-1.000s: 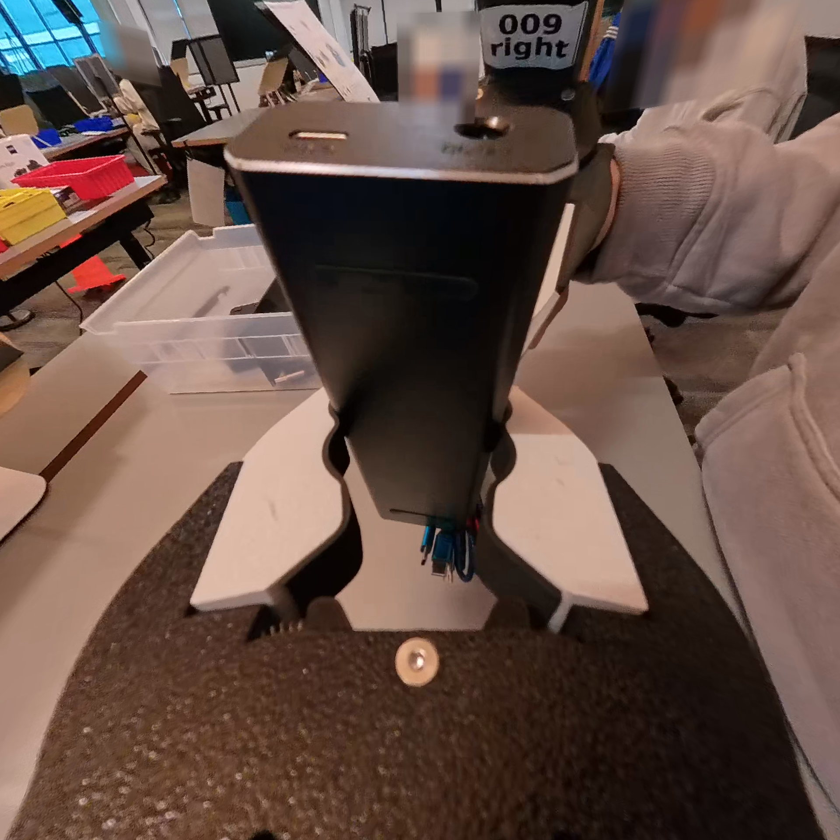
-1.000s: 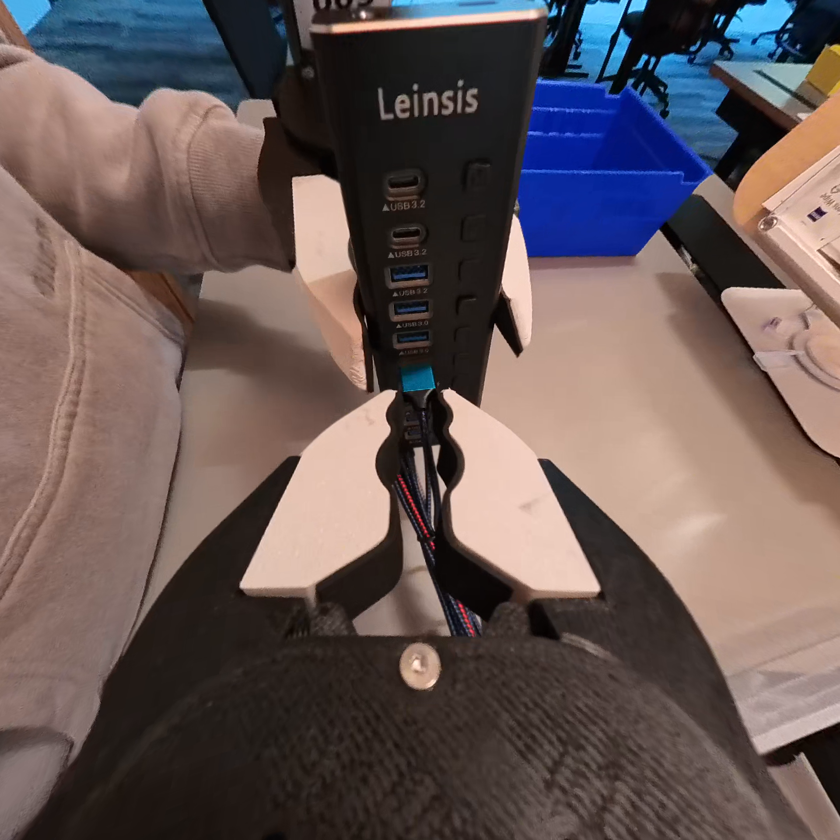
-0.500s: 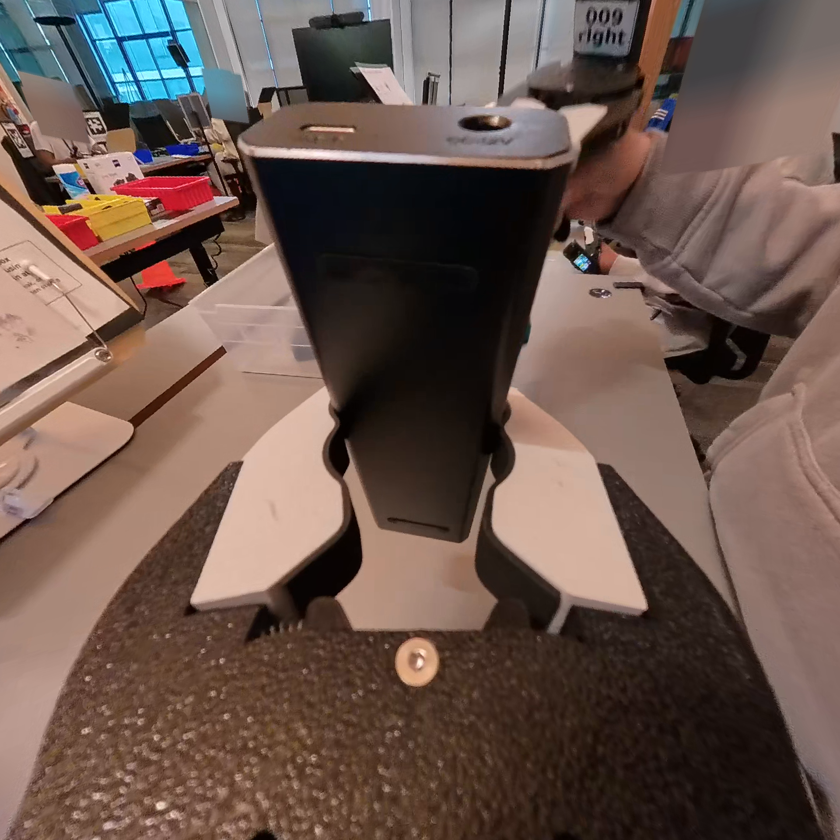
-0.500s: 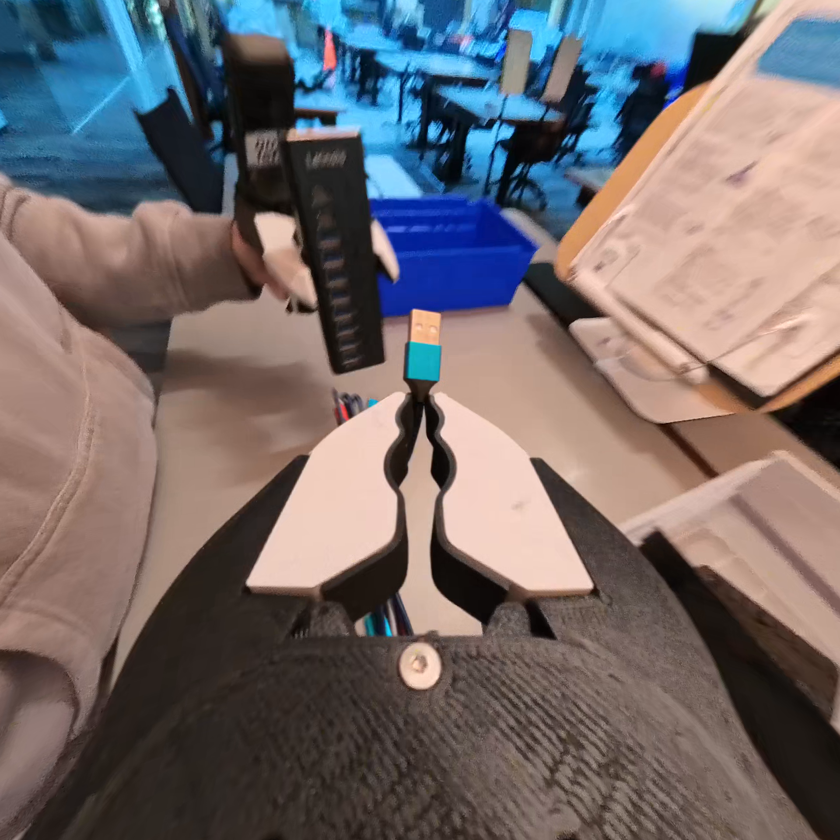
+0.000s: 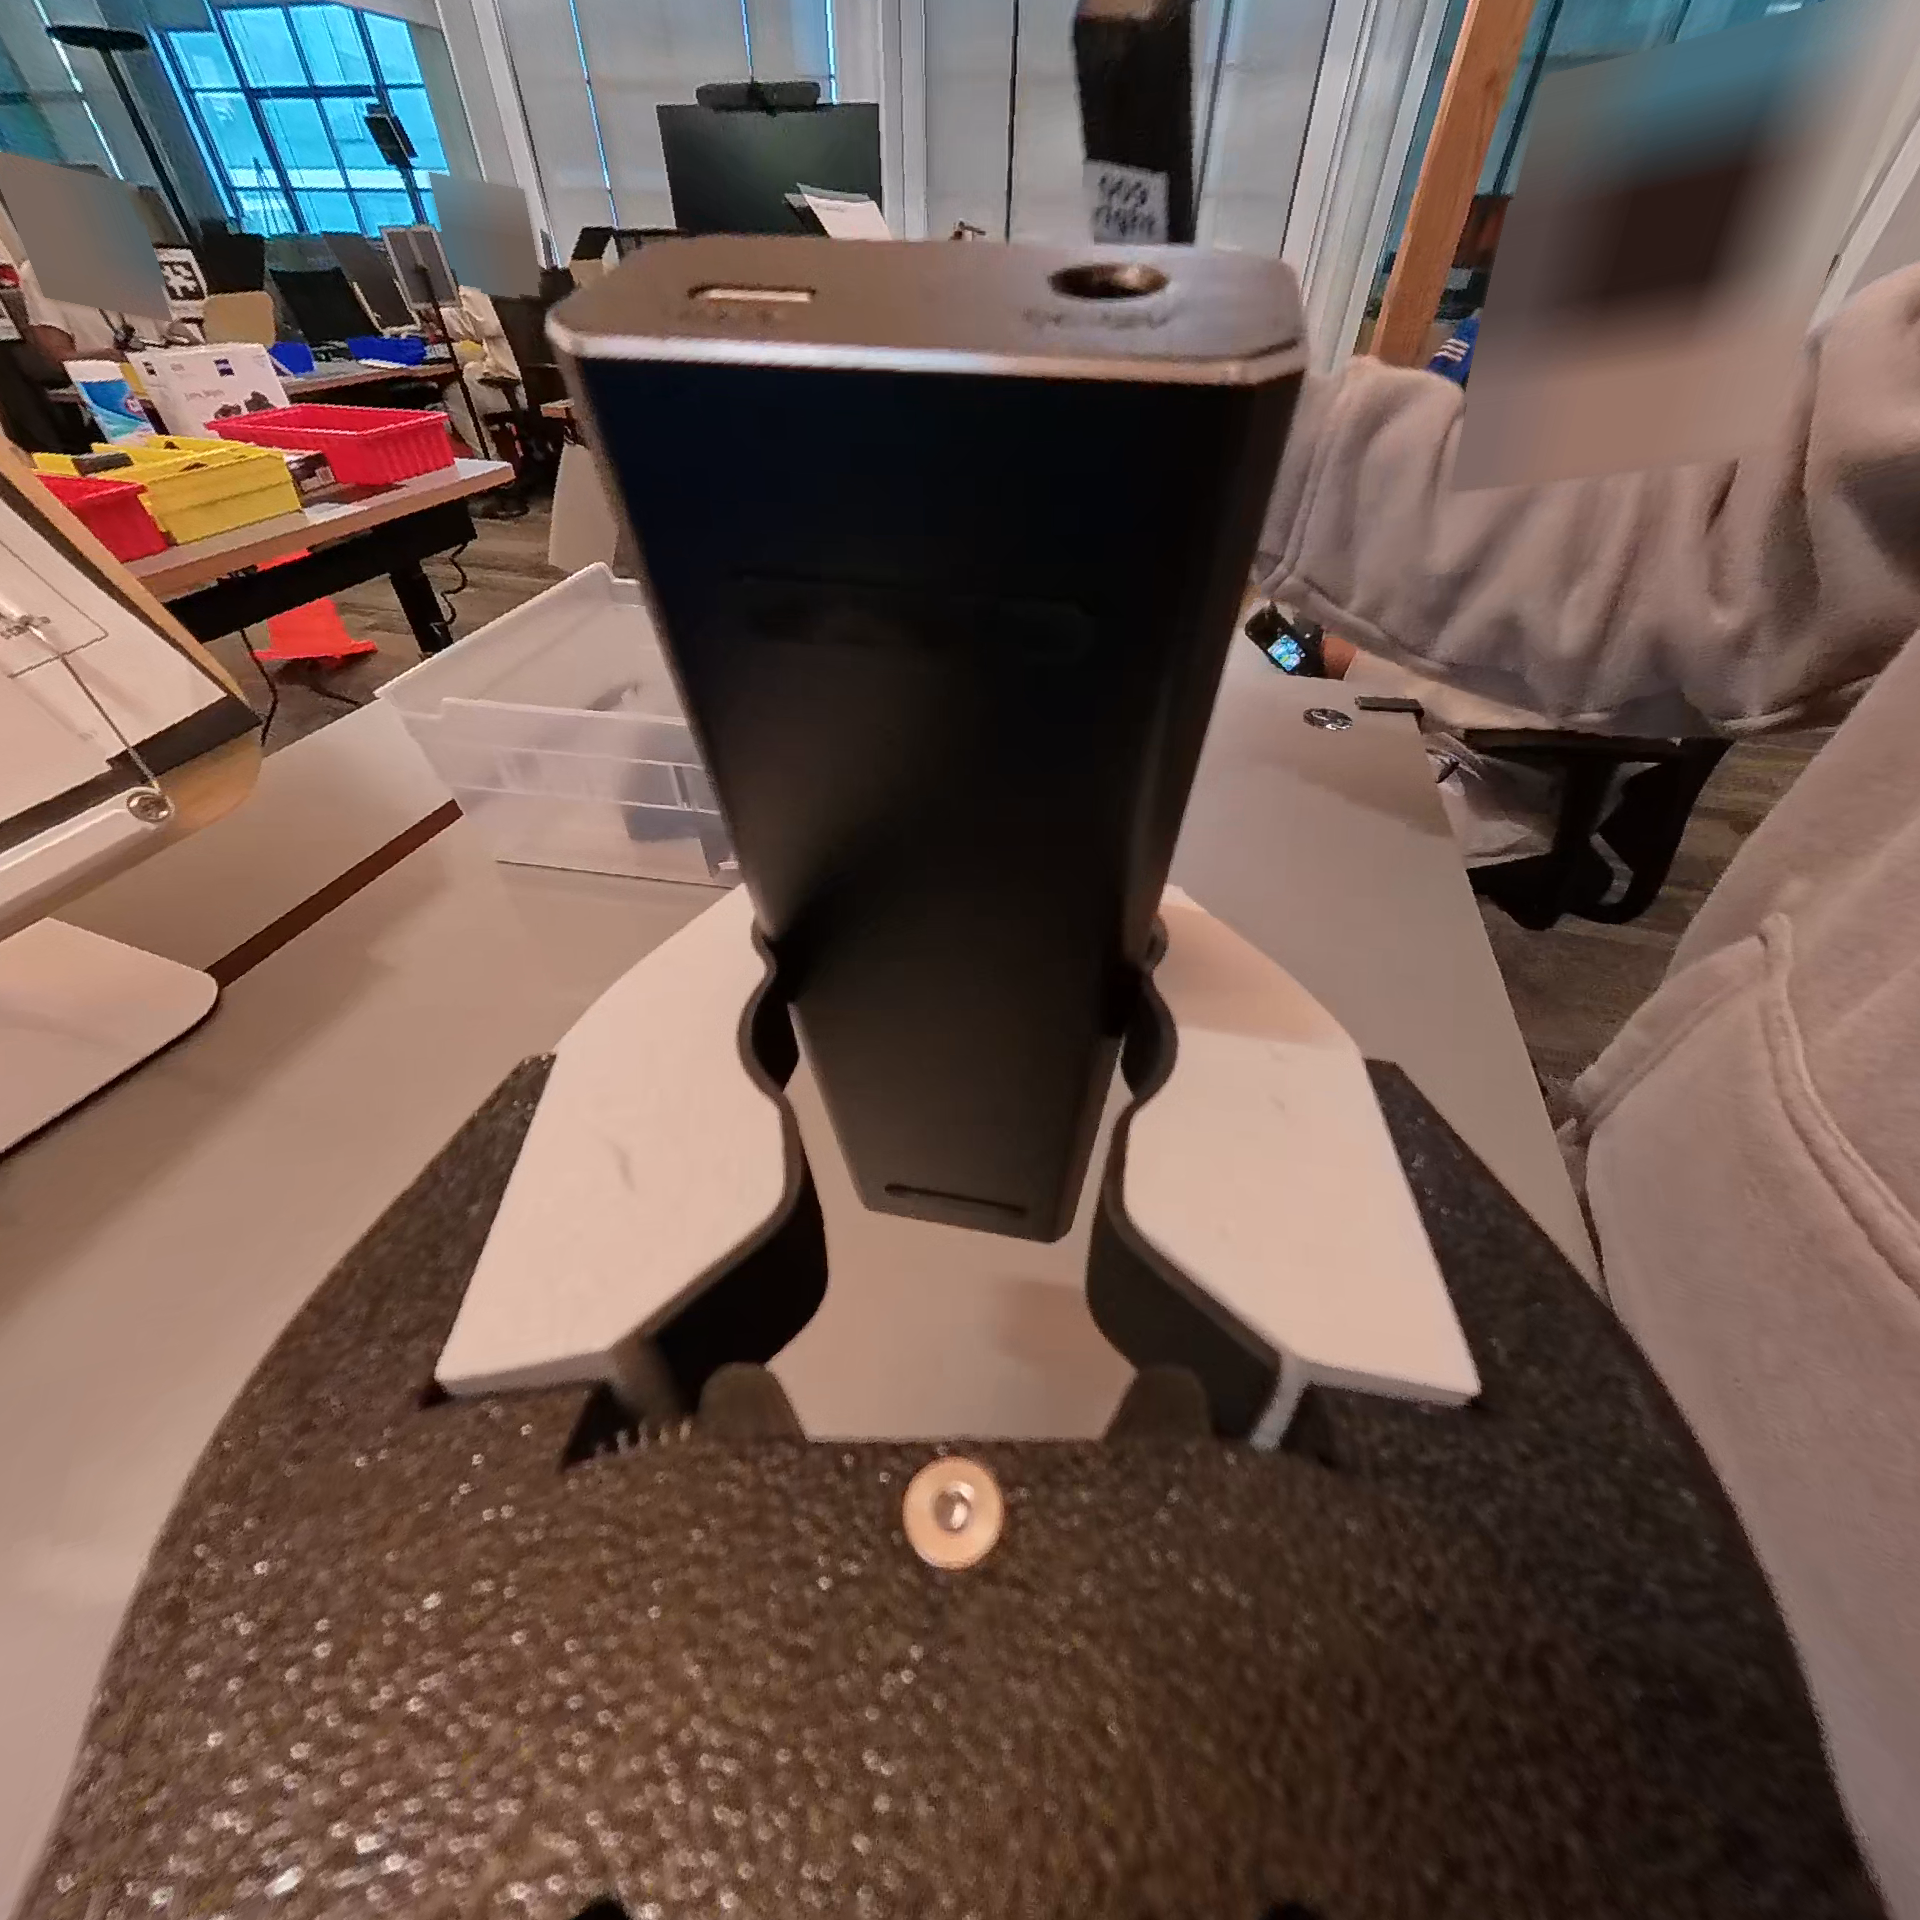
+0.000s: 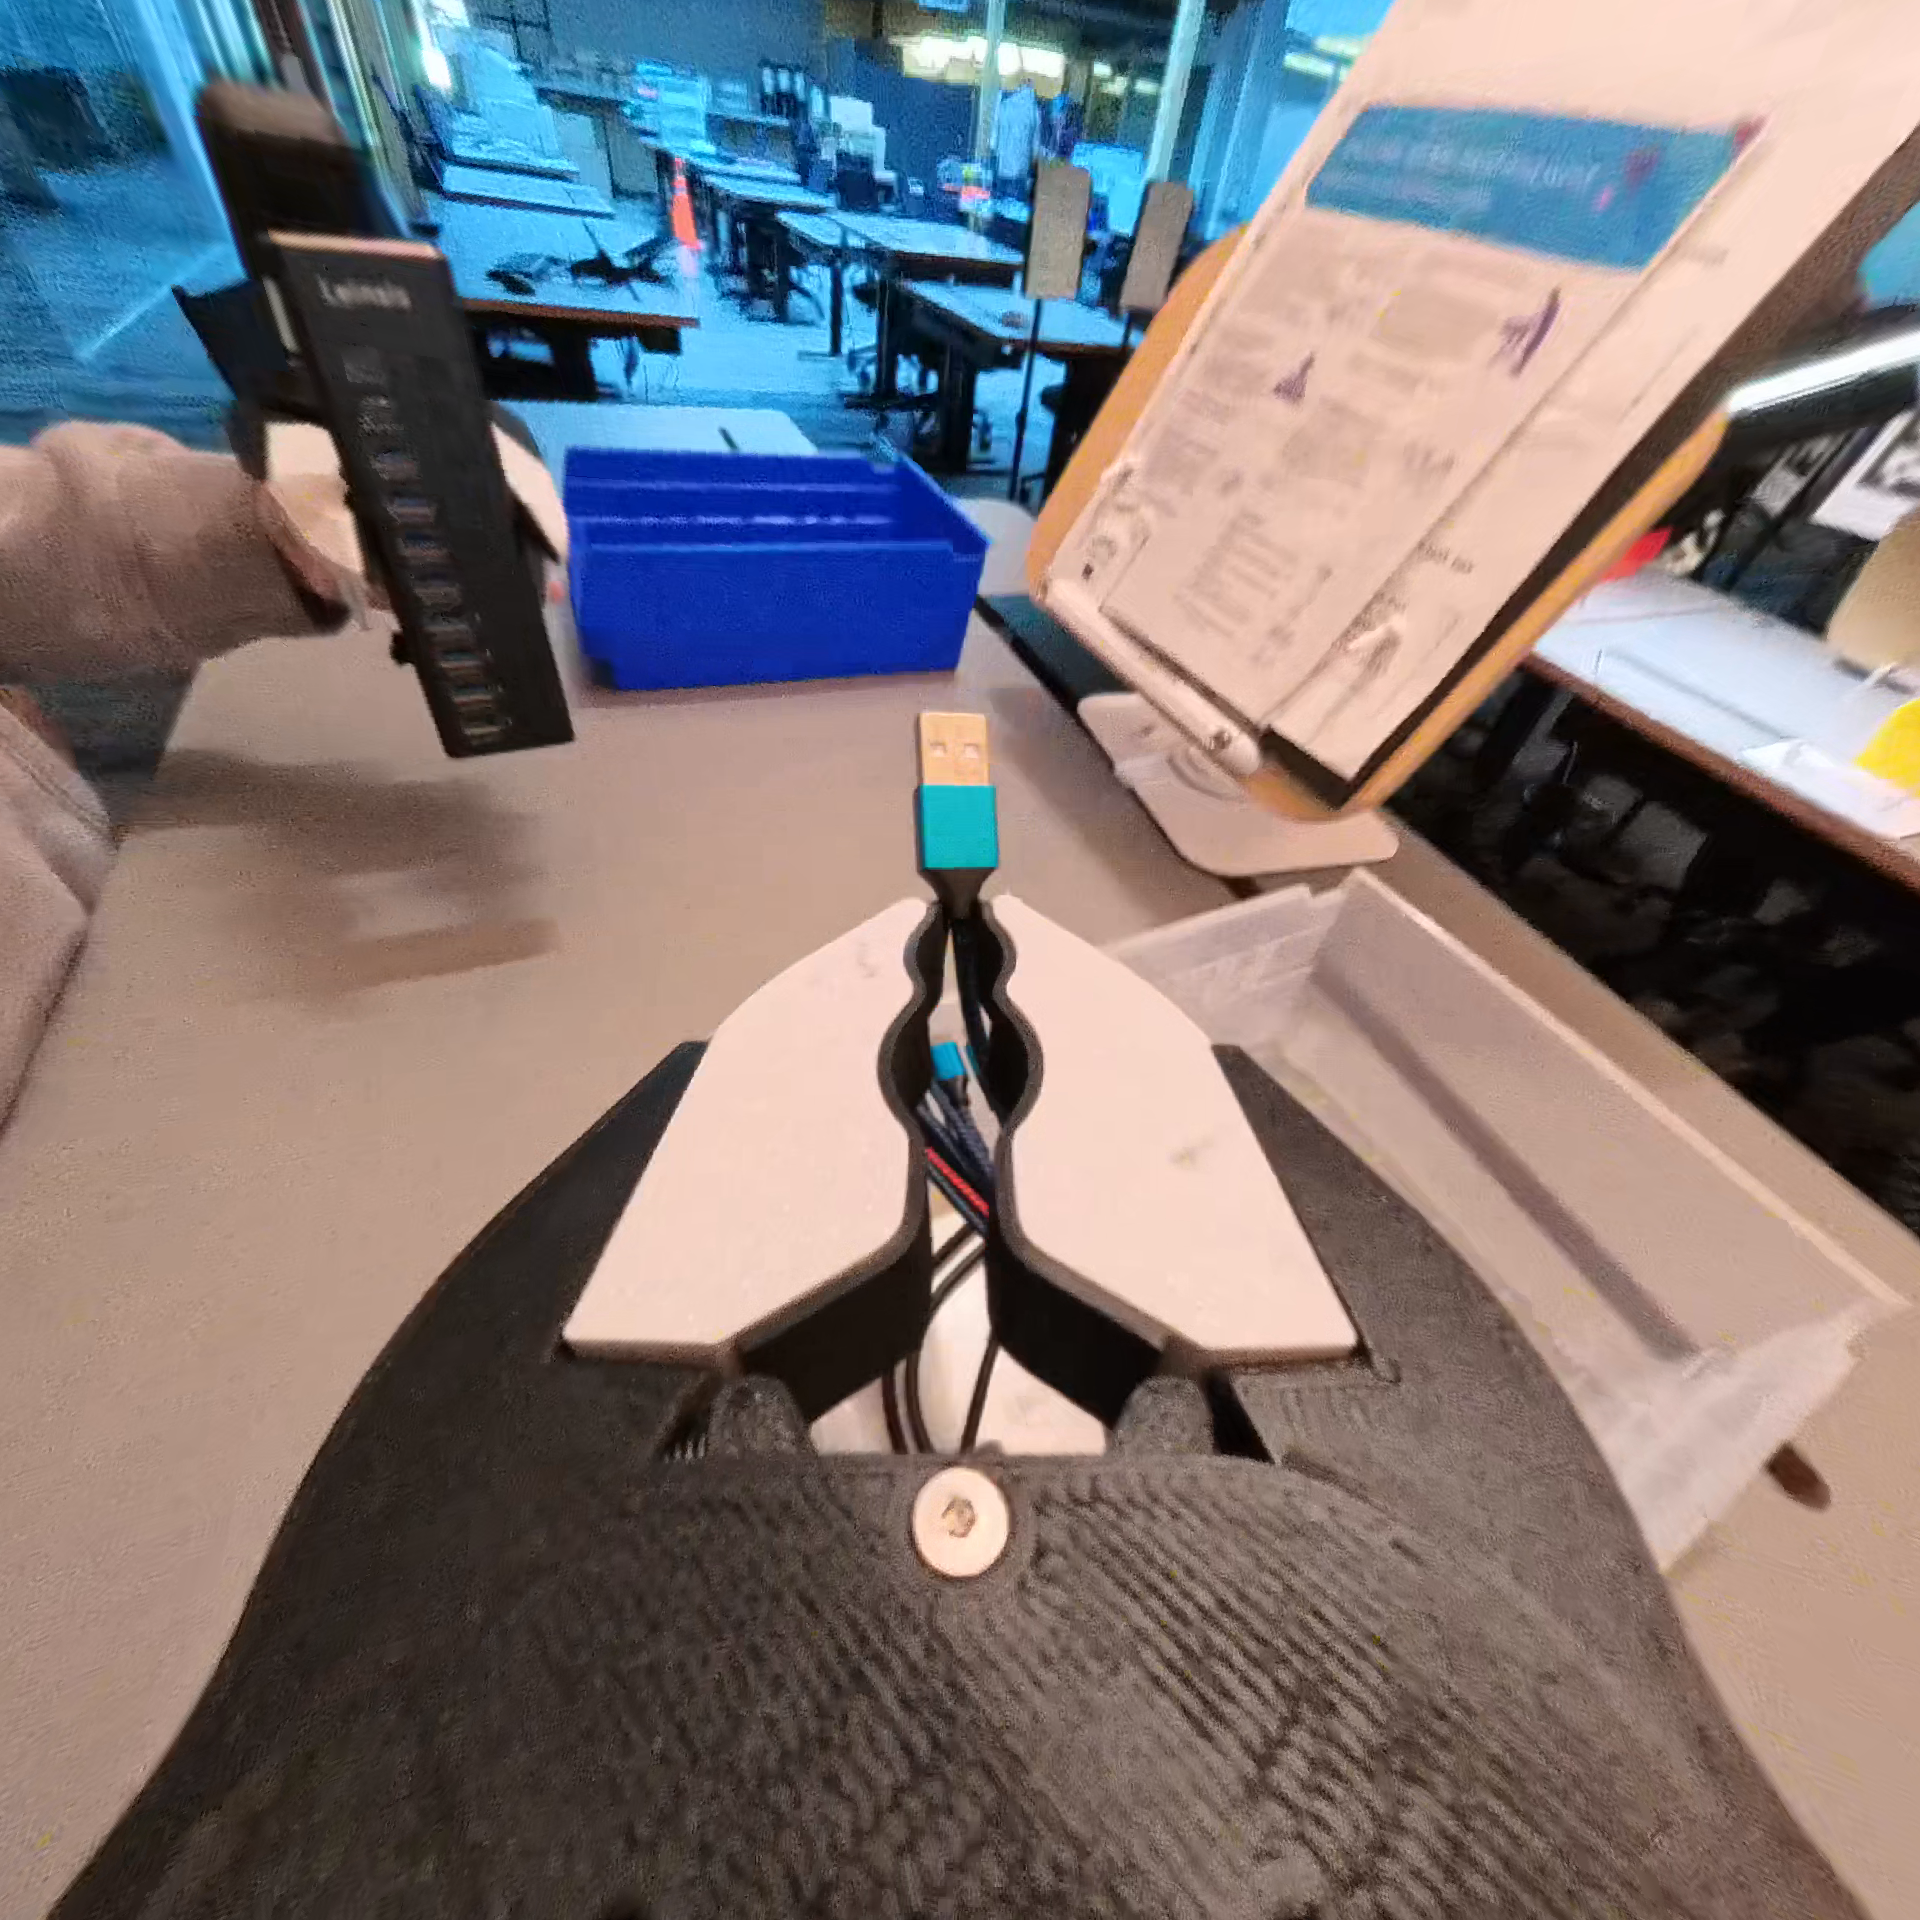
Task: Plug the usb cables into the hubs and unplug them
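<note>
My left gripper (image 5: 951,940) is shut on a black USB hub (image 5: 935,675) and holds it upright above the table, its plain back toward the camera. The hub also shows in the right wrist view (image 6: 416,499) at the upper left, port side visible, held by that gripper. My right gripper (image 6: 961,914) is shut on a braided USB cable just behind its teal plug (image 6: 956,800). The plug's metal tip points forward, free in the air, well right of the hub. More cable ends (image 6: 956,1132) hang between the fingers.
A blue bin (image 6: 769,571) stands at the table's far side. A clipboard stand with paper (image 6: 1403,416) is on the right, and a clear plastic tray (image 6: 1507,1122) lies below it; the tray also shows in the left wrist view (image 5: 551,727). A person's sleeve (image 5: 1558,582) is at the right.
The teal plug has come out of the hub. My right gripper has pulled it away to the right, and the hub has drawn away to the left.
</note>
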`<control>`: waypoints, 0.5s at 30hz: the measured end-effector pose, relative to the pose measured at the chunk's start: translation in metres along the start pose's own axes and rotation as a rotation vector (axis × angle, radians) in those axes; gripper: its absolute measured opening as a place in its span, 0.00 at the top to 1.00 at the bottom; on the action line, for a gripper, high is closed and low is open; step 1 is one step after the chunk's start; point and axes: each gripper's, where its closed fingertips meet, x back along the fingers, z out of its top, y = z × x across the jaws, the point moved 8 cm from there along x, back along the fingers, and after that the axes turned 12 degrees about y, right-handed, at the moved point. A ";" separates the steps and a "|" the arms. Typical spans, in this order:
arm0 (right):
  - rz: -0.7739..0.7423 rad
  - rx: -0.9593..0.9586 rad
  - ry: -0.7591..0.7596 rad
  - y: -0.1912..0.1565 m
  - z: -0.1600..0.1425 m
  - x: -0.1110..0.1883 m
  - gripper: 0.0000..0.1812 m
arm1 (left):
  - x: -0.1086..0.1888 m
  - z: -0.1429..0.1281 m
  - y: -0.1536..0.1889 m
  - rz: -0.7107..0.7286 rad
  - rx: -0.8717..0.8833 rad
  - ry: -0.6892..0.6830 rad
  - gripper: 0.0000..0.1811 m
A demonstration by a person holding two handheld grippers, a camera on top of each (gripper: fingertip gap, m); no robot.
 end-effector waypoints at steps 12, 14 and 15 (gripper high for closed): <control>-0.418 -0.143 -0.246 0.012 -0.083 -0.024 0.55 | -0.007 -0.026 -0.005 0.025 0.065 -0.017 0.66; -0.391 -0.180 -0.030 -0.012 -0.051 -0.034 0.56 | -0.007 -0.032 -0.008 0.038 0.074 -0.028 0.66; -0.342 -0.185 0.076 -0.030 -0.036 -0.046 0.57 | -0.008 -0.034 -0.008 0.039 0.074 -0.037 0.66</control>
